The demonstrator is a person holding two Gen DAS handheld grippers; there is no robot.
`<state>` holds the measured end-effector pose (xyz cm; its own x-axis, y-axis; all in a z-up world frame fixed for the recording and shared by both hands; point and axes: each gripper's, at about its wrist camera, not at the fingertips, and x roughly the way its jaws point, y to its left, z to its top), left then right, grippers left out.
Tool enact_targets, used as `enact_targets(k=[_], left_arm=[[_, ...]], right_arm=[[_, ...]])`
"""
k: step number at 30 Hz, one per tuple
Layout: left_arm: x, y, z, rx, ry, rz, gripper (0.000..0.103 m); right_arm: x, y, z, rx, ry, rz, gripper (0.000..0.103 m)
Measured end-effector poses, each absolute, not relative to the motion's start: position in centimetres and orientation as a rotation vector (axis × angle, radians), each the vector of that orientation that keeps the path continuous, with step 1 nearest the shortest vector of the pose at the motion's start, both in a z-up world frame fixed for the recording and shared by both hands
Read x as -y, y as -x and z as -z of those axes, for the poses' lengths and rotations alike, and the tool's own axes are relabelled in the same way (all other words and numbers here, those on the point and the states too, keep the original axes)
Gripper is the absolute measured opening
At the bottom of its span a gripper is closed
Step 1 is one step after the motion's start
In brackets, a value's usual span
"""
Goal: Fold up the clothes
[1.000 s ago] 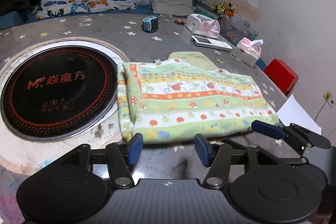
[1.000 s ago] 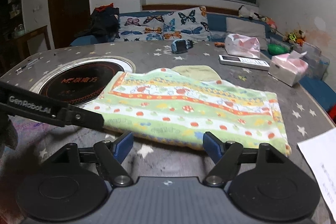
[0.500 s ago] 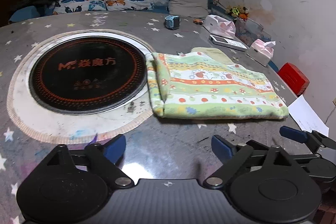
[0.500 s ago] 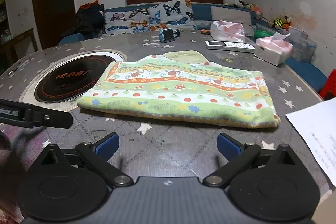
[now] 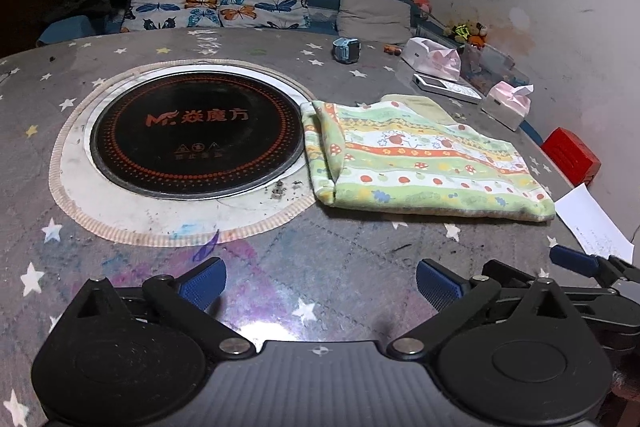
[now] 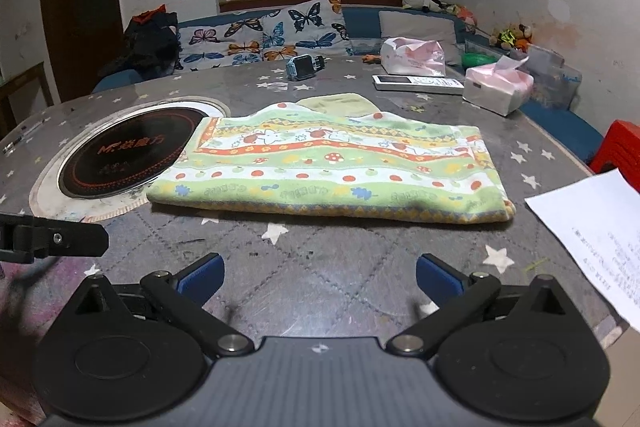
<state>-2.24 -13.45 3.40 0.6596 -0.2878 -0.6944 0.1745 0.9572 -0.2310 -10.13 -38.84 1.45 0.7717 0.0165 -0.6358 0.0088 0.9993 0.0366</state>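
I'm looking across the round bench (image 5: pixel 280 279), grey with a star print, and the black induction plate (image 5: pixel 196 139) set in its middle. The folded garment (image 6: pixel 328 171), green with fruit and mushroom stripes, lies flat just beside the plate on its right, its left end lapping the plate's pale ring, well back from the near edge. A pale green flap pokes out from under its far side.

Toward the right edge a sheet of paper (image 6: pixel 596 231) hangs partly off the bench. Near the far right edge sit two tissue packs (image 6: pixel 498 87), a remote (image 6: pixel 416 83) and a small blue watch (image 6: pixel 304 66).

My left gripper (image 5: pixel 318 285) and right gripper (image 6: pixel 318 279) both hover over the near edge, fingers spread wide and holding nothing, well apart from the cloth.

The risks as I judge them: if I pinch only the top layer on the next fold, the stack will peel open and undo itself. Dragging the cloth left would pull it over the grimy crumbs by the plate's ring. Swinging my right gripper wide could sweep the paper off the edge.
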Motion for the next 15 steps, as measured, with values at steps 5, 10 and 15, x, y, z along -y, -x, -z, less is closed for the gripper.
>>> enact_targets(k=[5,10,15], left_arm=[[13.54,2.63,-3.3,-0.811,0.15,0.267,0.103],[13.59,2.82,-3.28,-0.811,0.151,0.27,0.103],[13.69,3.02,-3.35,-0.809,0.153,0.277,0.103]], right_arm=[[38.74,10.45,-1.35,-0.693,-0.058,0.003,0.103],[38.63,10.72,-1.49,-0.688,-0.06,0.007,0.103],[38.67,10.91,-1.53,-0.687,-0.066,0.011,0.103]])
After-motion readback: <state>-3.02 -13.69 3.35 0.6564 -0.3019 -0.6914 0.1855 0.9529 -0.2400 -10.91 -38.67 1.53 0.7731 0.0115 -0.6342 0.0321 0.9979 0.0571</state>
